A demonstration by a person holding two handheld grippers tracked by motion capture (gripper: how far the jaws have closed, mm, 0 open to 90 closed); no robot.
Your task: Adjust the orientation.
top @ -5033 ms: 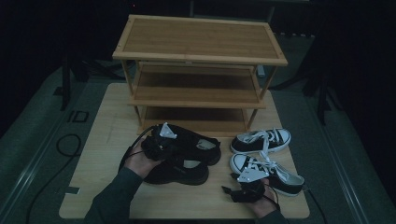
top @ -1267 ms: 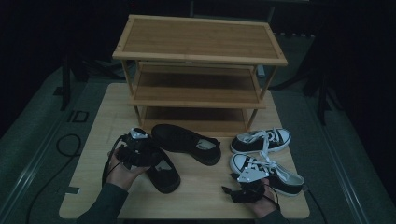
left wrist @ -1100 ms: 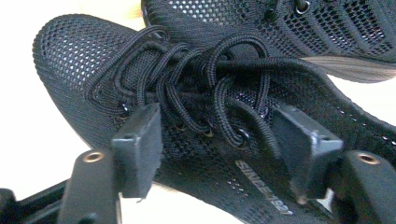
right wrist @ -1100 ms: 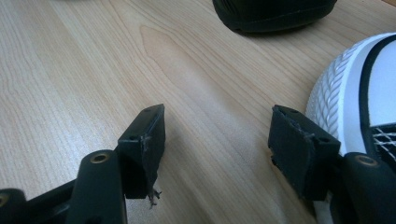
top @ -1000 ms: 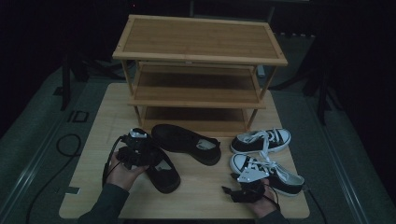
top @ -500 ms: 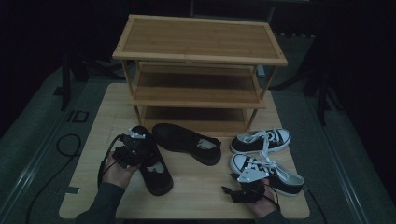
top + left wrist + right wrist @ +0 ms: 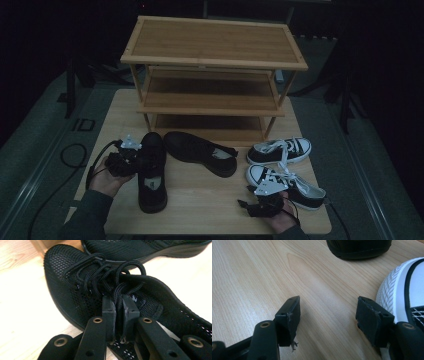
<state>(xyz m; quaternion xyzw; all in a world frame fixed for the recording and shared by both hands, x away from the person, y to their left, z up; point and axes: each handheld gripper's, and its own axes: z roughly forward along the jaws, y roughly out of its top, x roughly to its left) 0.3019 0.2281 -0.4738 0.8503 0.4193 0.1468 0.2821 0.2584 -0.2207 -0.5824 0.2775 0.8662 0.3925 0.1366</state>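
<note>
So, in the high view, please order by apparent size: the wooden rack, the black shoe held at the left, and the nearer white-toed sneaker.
1. wooden rack, by far the largest.
2. black shoe.
3. white-toed sneaker, which looks nearly as long as the black shoe, so these two are unsure.

We see a black mesh shoe (image 7: 75, 290) with black laces (image 7: 112, 277), its upper a fine net weave. At two o'clock from it lies a second black shoe (image 7: 200, 152). Over at three o'clock sit two black sneakers (image 7: 280, 150) with white toe caps, soles and laces. The table (image 7: 262, 270) is pale streaked wood, and the shelf rack (image 7: 215, 45) at twelve o'clock is honey-brown.
</note>
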